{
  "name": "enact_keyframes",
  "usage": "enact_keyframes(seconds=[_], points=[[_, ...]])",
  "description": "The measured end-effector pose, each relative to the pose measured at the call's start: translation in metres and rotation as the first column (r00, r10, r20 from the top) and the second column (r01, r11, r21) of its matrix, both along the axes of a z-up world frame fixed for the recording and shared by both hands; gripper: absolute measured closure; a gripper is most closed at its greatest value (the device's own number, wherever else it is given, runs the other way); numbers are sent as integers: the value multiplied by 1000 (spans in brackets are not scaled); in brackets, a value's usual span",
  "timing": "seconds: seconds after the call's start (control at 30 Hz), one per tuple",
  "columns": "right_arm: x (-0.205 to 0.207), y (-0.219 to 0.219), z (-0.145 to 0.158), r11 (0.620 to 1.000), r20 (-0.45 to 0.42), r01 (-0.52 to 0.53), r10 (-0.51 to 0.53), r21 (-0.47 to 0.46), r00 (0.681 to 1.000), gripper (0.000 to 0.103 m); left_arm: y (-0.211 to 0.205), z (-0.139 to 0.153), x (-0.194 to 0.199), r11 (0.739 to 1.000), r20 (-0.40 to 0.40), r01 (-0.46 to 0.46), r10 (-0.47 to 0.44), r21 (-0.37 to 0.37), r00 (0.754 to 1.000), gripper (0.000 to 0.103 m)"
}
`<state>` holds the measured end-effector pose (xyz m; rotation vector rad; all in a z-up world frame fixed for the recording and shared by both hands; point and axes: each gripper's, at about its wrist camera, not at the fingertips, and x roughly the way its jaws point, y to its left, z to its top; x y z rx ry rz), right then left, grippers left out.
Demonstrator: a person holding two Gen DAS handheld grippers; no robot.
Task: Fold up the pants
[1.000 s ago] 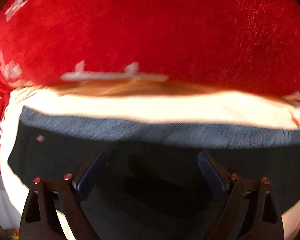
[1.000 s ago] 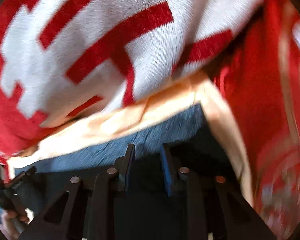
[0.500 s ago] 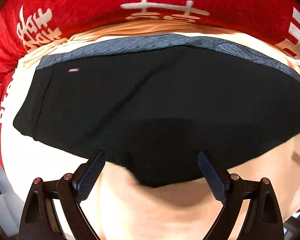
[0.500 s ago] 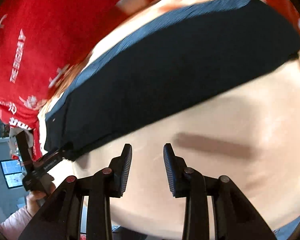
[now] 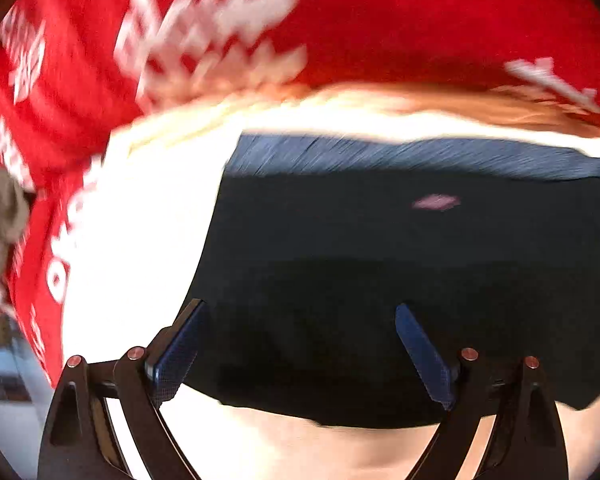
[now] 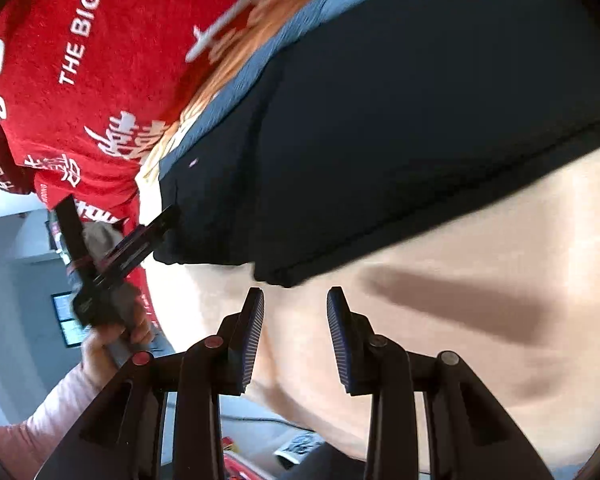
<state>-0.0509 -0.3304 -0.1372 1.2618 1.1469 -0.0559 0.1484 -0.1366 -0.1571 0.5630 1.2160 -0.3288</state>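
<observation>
Both pairs of jaws stand released, with nothing between them. On the left gripper [image 5: 300, 340] they are spread wide over the near part of the pants [image 5: 400, 280]; on the right gripper [image 6: 296, 320] the gap is narrower and sits just short of the pants' [image 6: 400, 120] near hem, above bare desk [image 6: 480, 352].

Folded black pants lie flat on the pale desk [image 5: 140, 240], their grey waistband on the far side toward a red cloth [image 5: 420, 20].

From the left wrist, all is smeared by motion: a small pink tag [image 5: 436, 202] shows on the pants below the waistband, and the cloth's white print is unreadable.

From the right wrist, the picture is sharper. It shows what the other cannot: the left gripper [image 6: 156, 224] from outside, its tip at the pants' left corner, though whether it touches cannot be told, and the hand [image 6: 112, 340] holding it, with a pink sleeve. On the red cloth [image 6: 100, 80] white letters read "THE BIGD", cut off at the edge, beside white Chinese characters. The pink tag [image 6: 193, 163] appears as a tiny speck.
</observation>
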Motion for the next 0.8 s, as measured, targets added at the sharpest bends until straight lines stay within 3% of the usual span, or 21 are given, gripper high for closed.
enact_keyframes(seconds=[0.1,0.2,0.37,0.4,0.47,0.53,0.6,0.73,0.8], points=[[15,10,-7,1000,33,12,-12,-1,999,67,28,-10,8,993,-51,-52,47,-107,998,2],[21,10,-8,999,62,41,-41,-3,997,67,30,-12,8,992,-49,-33,27,-120,998,0],[31,14,-24,998,32,50,-51,33,998,67,34,-12,10,988,-70,-7,-4,-156,998,0],[36,13,-23,998,25,49,-49,27,998,72,36,-15,15,988,-74,-5,-7,-156,997,0],[49,8,-6,999,45,31,-29,-38,999,94,37,-16,20,987,-86,-1,-13,-160,996,0],[48,9,11,997,81,14,-8,-72,997,94,39,-20,29,986,-88,3,-18,-167,996,0],[43,18,16,993,62,-26,33,-118,997,95,40,-20,28,986,-77,16,-29,-167,997,0],[19,33,-15,994,-34,-15,11,-109,999,98,40,-21,26,987,-62,16,-26,-158,998,0],[11,32,-21,998,-20,34,-35,-57,999,98,38,-19,24,990,-66,6,-15,-143,998,0]])
